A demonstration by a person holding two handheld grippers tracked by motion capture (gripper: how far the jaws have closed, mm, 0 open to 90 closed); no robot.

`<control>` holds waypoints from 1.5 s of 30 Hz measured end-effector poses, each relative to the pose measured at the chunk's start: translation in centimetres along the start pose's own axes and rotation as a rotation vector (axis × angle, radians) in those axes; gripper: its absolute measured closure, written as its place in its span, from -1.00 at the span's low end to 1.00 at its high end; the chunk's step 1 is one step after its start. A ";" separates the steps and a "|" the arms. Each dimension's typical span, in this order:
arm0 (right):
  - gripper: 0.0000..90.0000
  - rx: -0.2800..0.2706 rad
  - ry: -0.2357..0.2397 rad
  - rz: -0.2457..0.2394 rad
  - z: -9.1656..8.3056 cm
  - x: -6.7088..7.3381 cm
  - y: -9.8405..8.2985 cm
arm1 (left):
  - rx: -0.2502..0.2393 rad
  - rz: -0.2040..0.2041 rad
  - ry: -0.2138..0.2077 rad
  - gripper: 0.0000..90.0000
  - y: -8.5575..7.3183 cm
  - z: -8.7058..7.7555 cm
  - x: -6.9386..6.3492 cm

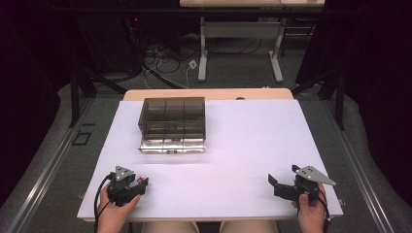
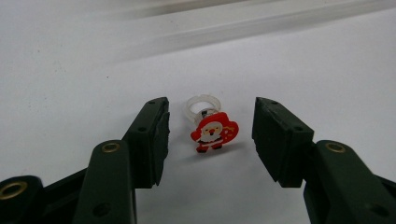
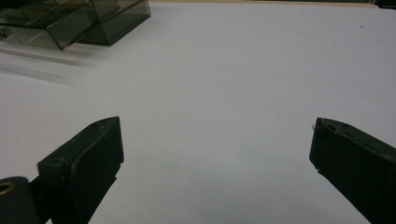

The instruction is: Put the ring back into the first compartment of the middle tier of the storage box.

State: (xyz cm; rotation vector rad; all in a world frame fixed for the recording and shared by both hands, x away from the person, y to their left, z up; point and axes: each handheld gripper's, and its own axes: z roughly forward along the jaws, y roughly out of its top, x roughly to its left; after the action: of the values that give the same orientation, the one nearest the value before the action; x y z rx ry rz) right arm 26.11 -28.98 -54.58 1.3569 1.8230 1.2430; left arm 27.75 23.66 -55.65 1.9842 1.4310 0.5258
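Left gripper released, jaws apart on both sides of Santa ring, not touching it, near left front of white table. Right gripper released wide. Smoky compartment box well apart behind.

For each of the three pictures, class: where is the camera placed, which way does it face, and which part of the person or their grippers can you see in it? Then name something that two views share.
High view: above the person's side, facing forward and down on the white table; both hands, left gripper and right gripper enter from below.
Left gripper view: rides the left gripper, looking along its open jaws at a Santa ring between them.
Right gripper view: rides the right gripper, open jaws over bare table, smoky compartment box far left.
Shared: the box appears in high and right gripper views.
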 end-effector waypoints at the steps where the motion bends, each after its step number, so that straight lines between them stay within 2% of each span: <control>1: -0.94 0.000 0.000 0.000 0.0 0.0 0.0 | -0.001 0.002 -0.001 0.04 0.0 0.0 0.0; 13: -0.94 -0.004 0.005 0.000 0.1 0.0 0.0 | 0.022 0.010 0.001 0.18 0.1 0.2 -0.1; 18: -0.94 -0.013 0.004 0.001 0.2 0.0 -0.1 | 0.029 0.004 -0.008 0.30 0.1 0.2 -0.2; 30: -0.94 0.003 0.005 0.000 0.1 0.0 0.0 | 0.031 -0.009 0.006 0.47 0.1 0.2 0.0; 32: -0.94 -0.001 0.007 0.000 0.2 0.0 0.0 | 0.023 -0.019 0.006 0.48 0.1 0.2 0.0; 45: -0.94 0.011 0.000 -0.003 0.1 0.0 0.0 | 0.026 -0.019 0.010 0.51 0.1 0.2 0.0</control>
State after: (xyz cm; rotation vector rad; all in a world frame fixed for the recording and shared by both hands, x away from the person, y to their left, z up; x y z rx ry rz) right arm 26.18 -28.91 -54.60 1.3596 1.8345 1.2332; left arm 27.95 23.56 -55.76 1.9886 1.4685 0.5116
